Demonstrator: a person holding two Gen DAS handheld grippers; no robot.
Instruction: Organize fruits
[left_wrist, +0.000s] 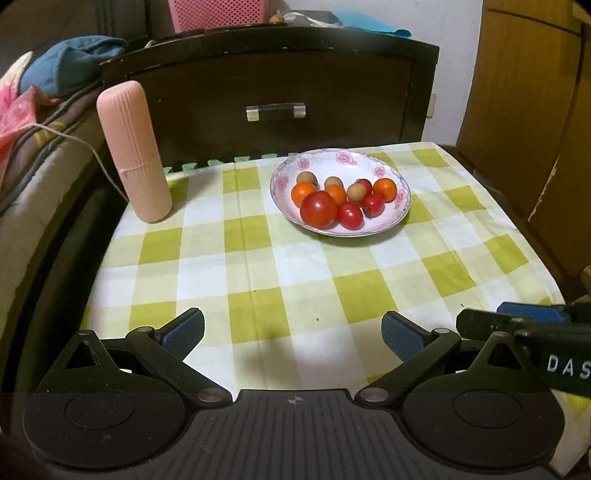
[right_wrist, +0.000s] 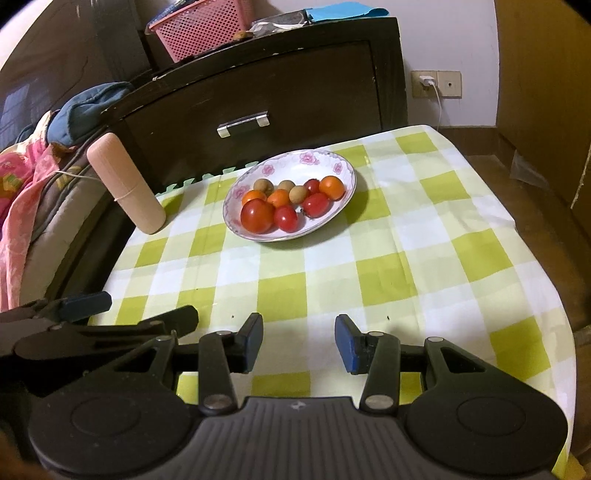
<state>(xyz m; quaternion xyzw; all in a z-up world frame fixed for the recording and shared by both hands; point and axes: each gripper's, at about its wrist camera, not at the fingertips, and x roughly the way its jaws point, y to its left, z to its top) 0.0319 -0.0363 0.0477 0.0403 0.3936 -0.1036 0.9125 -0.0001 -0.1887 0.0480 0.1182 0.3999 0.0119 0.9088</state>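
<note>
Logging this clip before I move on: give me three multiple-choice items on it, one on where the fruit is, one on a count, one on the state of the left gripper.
1. Where is the fruit?
A. in the plate
B. loose on the tablecloth
C. in the pink basket

2. How many small brown fruits are there?
A. one
B. three
C. six

3. The left gripper is:
A. shut on a tomato
B. open and empty
C. shut on the pink case

Key:
1 A, all the fruit lies inside the plate.
2 B, three brown fruits sit among red and orange ones.
3 B, the left gripper has its fingers wide apart over bare tablecloth.
</note>
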